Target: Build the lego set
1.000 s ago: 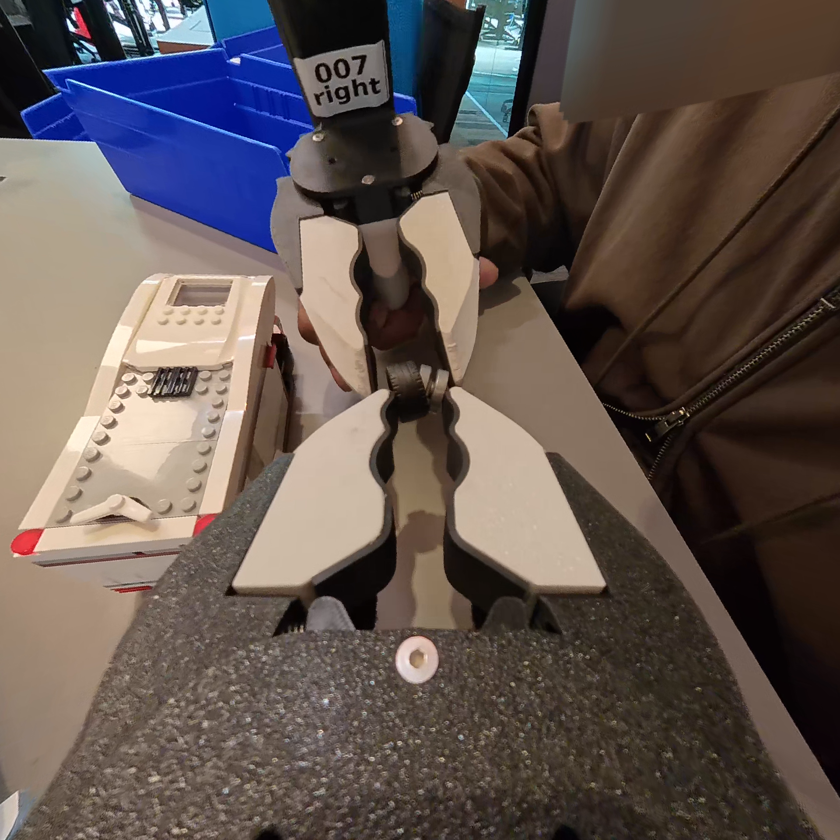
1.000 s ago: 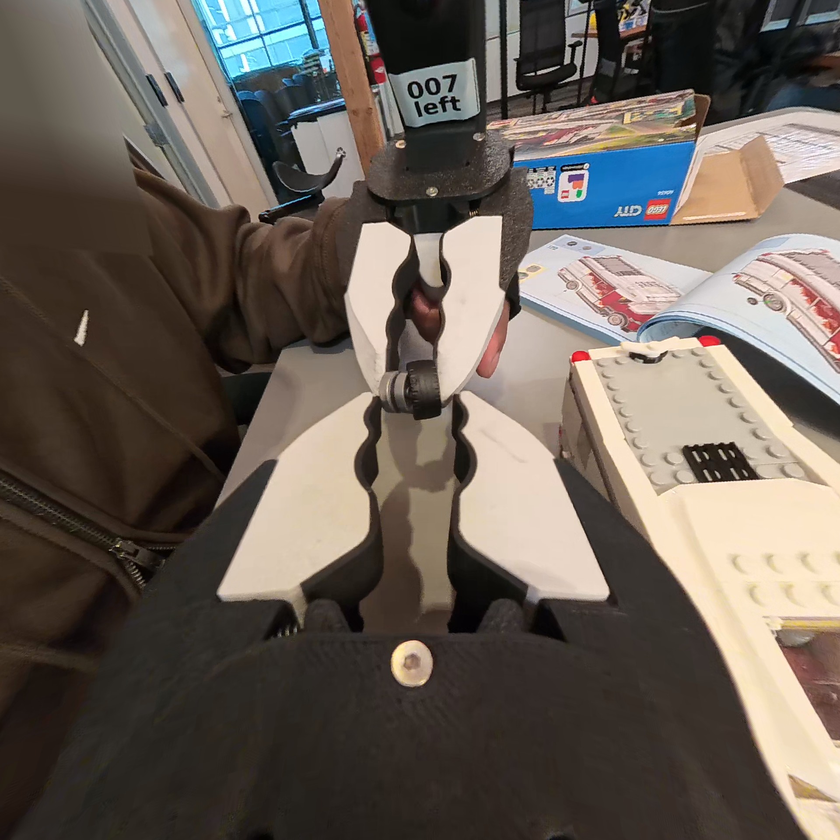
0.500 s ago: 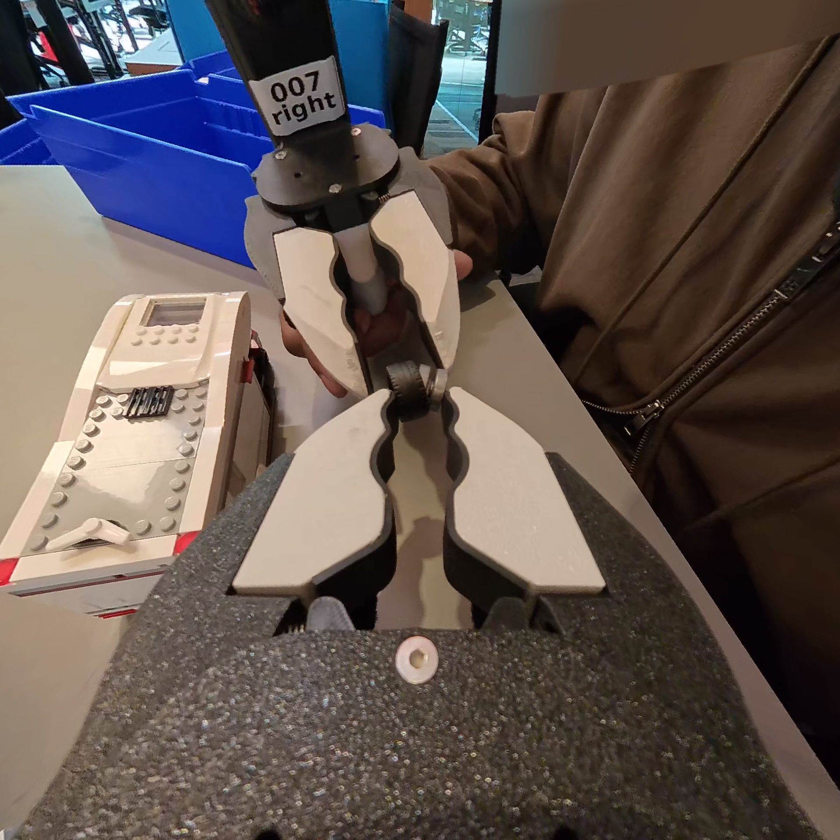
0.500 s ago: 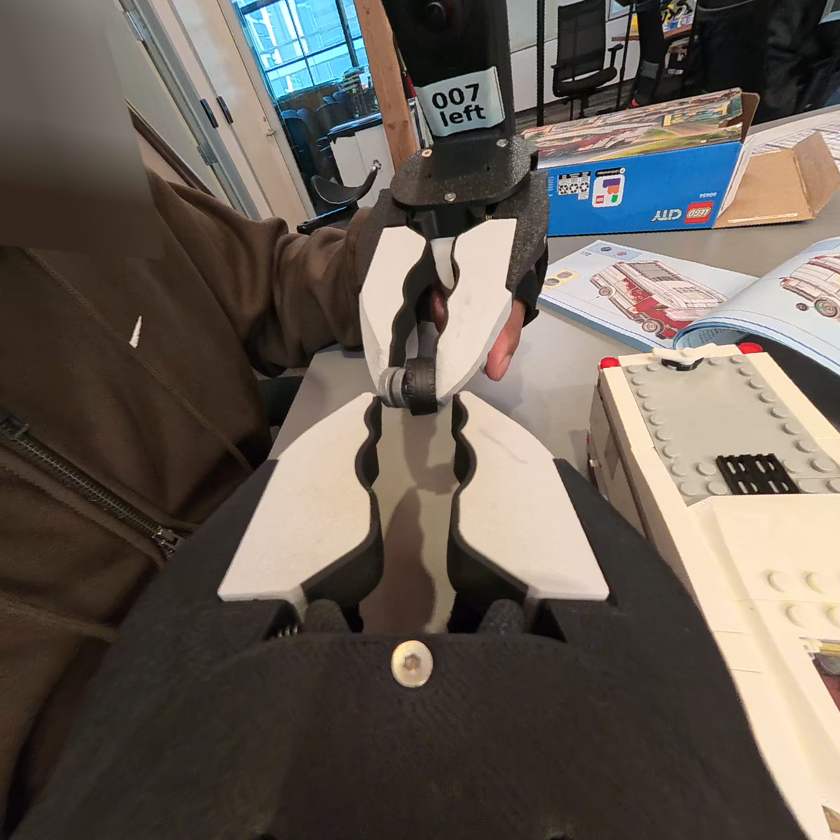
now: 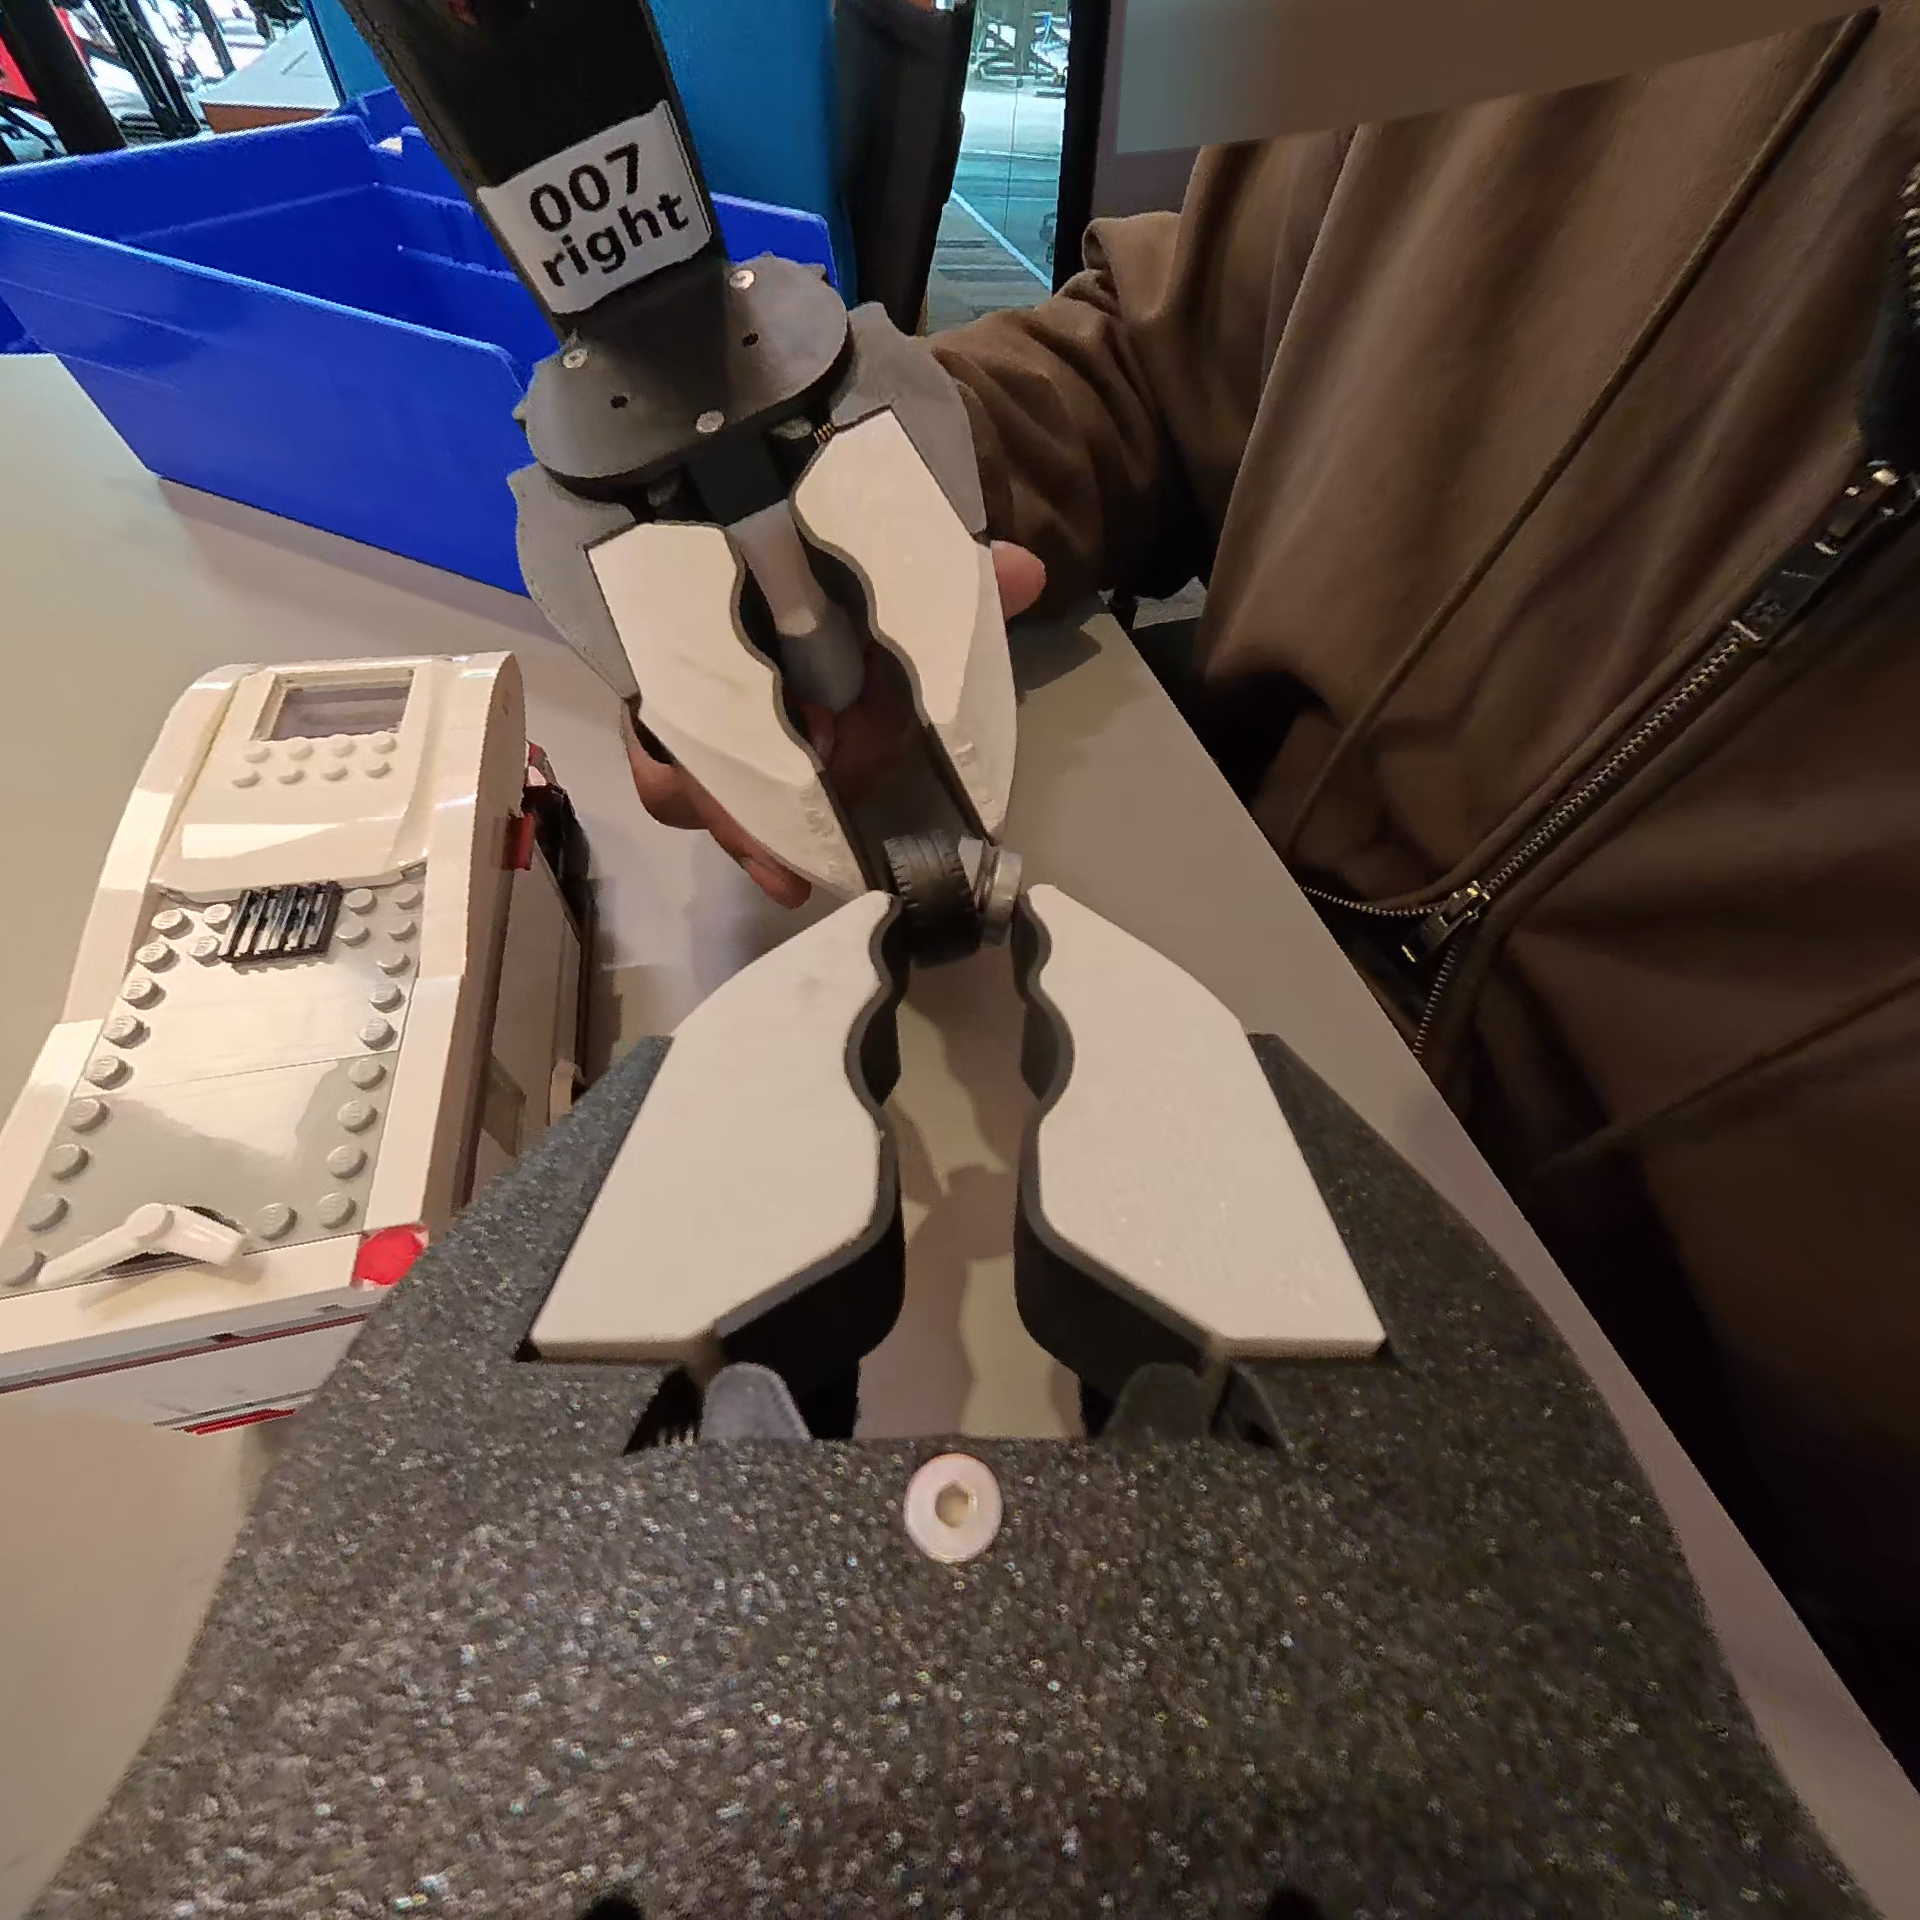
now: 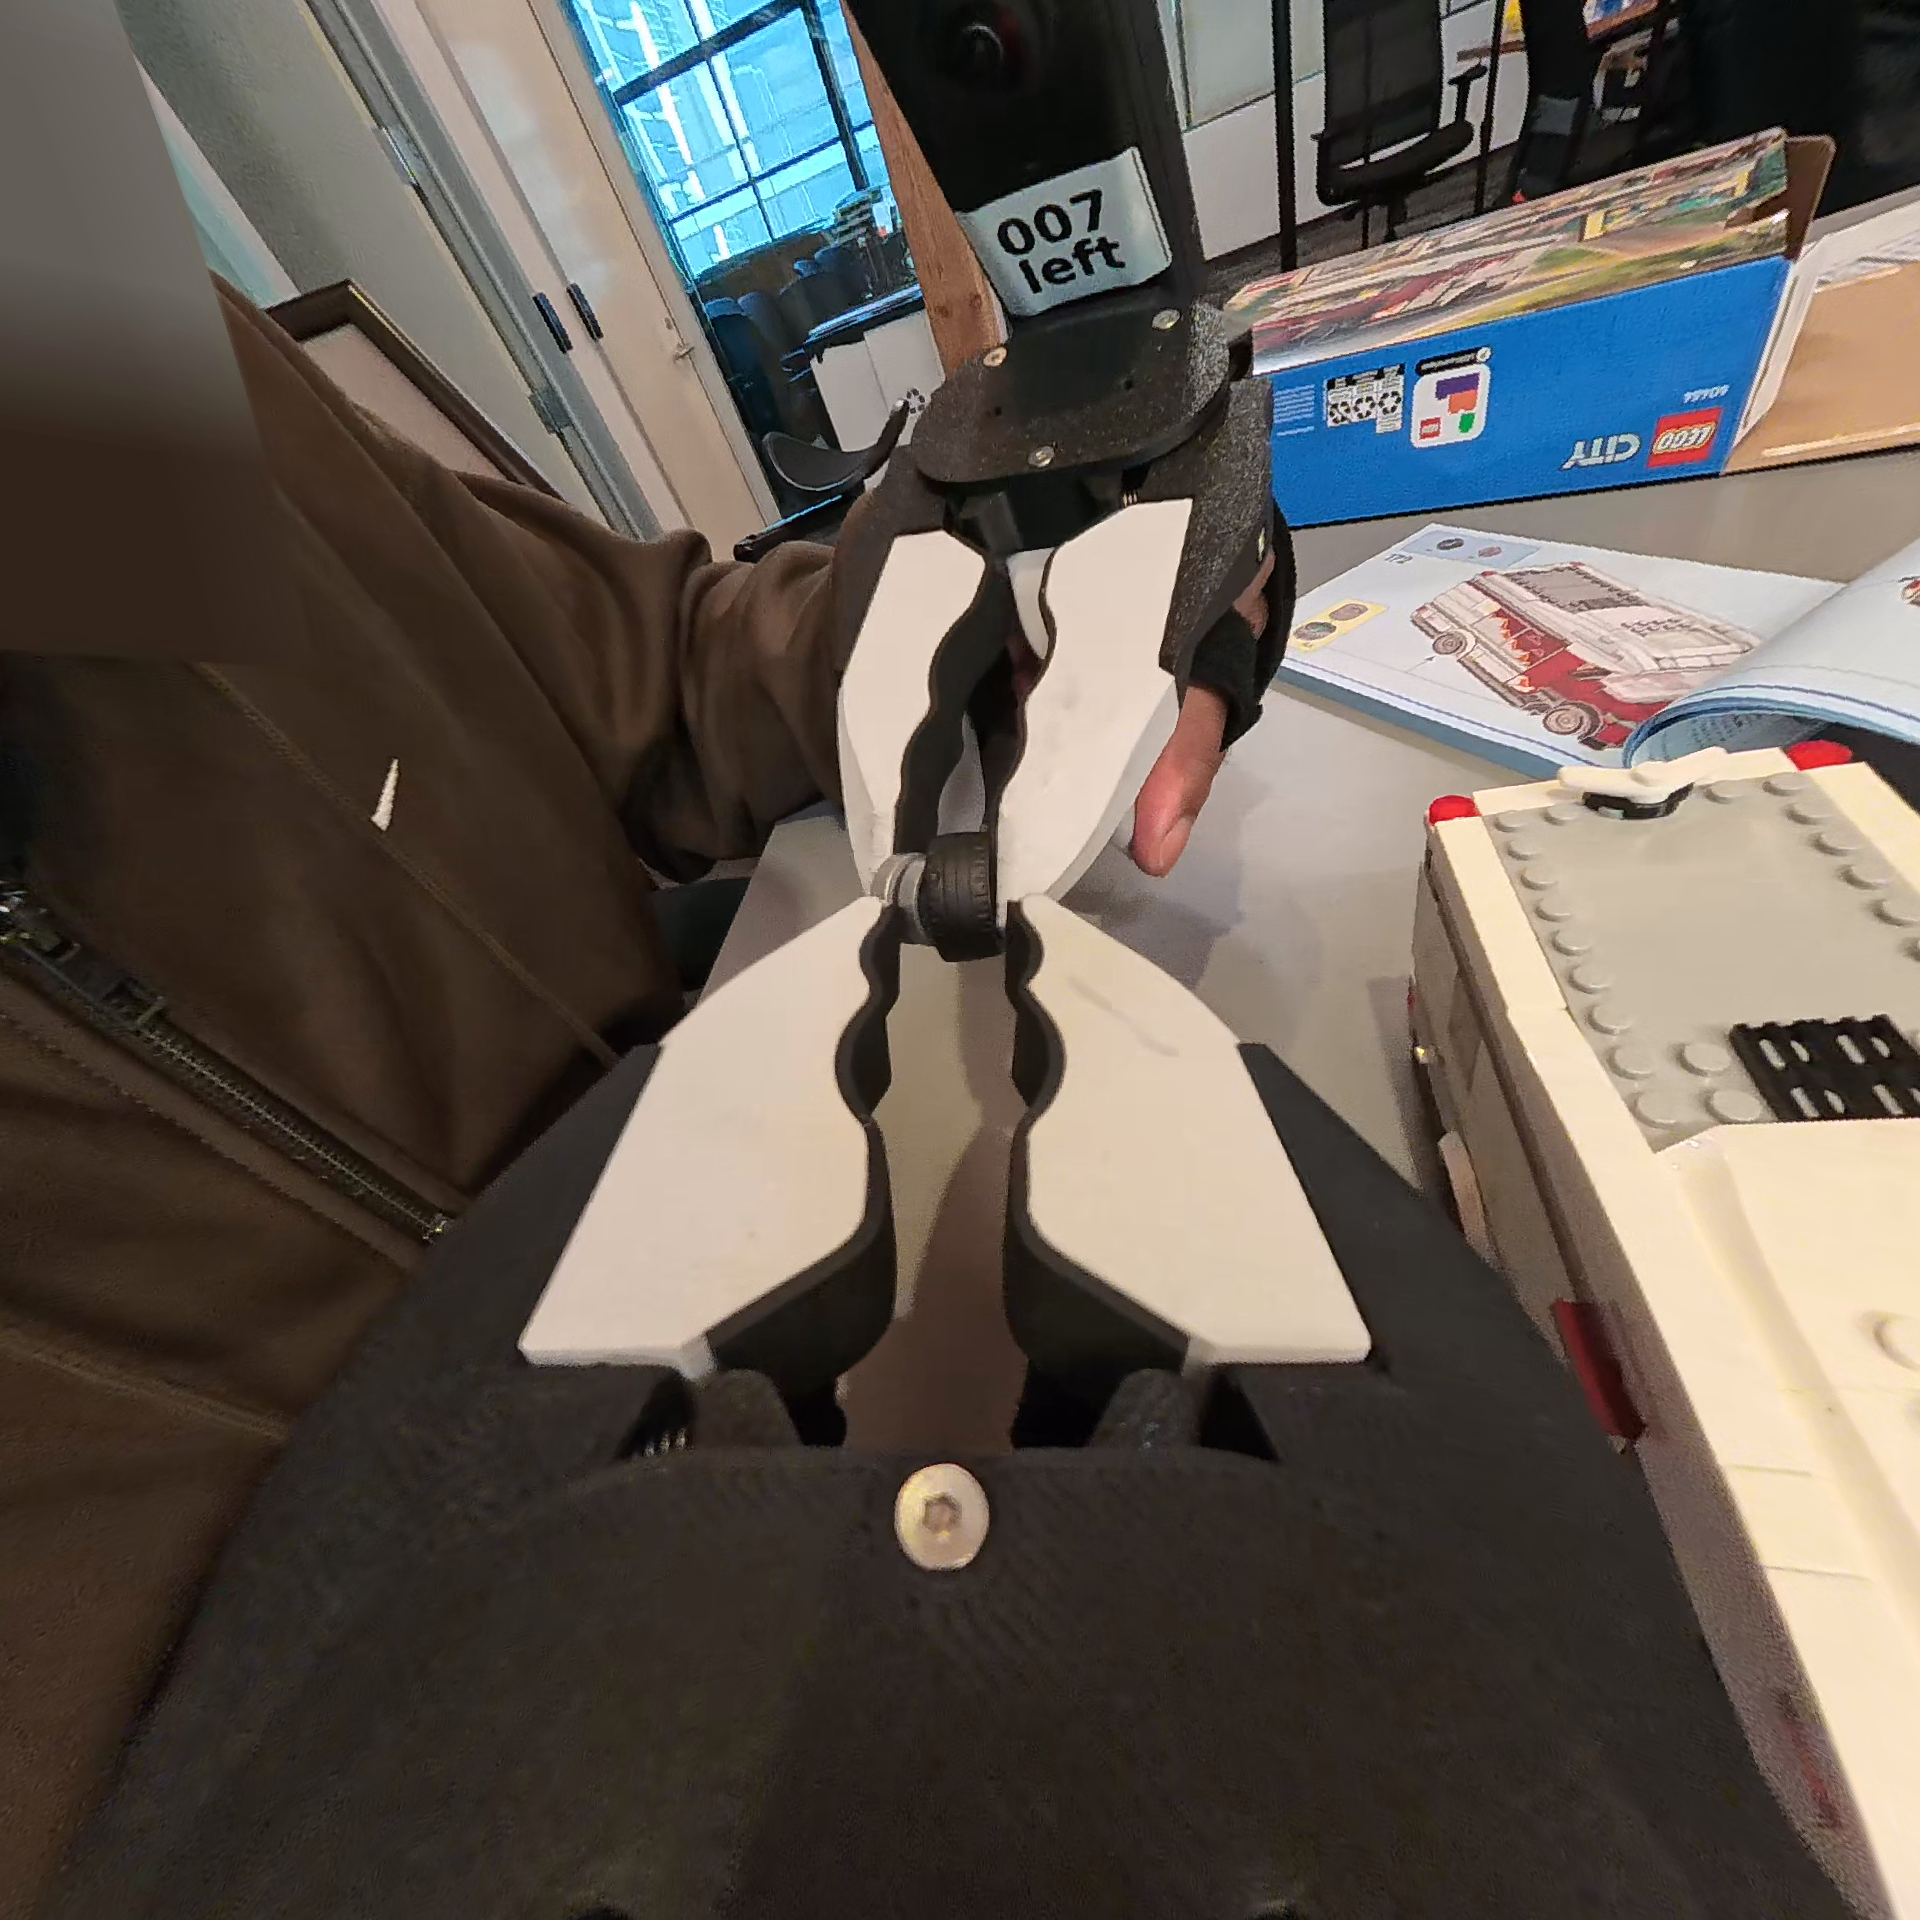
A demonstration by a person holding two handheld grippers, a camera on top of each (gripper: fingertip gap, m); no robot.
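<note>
Gripping a small toy wheel [image 5: 948,885] from opposite sides, tip to tip, above the grey table [image 5: 1164,748]: left gripper [image 5: 956,914] narrowed to a slim gap, pads on the black tyre and the grey hub of the wheel; right gripper [image 6: 940,920] likewise closed to a narrow gap on the same wheel [image 6: 951,894], fingertips [image 6: 1039,940] against the tyre on one side and the grey hub end on the other. Meeting nose to nose, right gripper [image 5: 914,831] angled down from above the wheel in the left wrist view, left gripper [image 6: 935,862] doing the same in the right wrist view. Standing near the wheel, on the table: a white brick-built van [image 5: 260,987] with grey studded roof, seen also in the right wrist view [image 6: 1662,1039]. Lying beyond the van, away from the wheel: an open instruction booklet [image 6: 1538,644] and a blue toy box [image 6: 1538,343]. Standing behind the van in the left wrist view: blue bins [image 5: 260,343]. Just beside the wheel: a person's brown zipped jacket [image 5: 1558,623].
</note>
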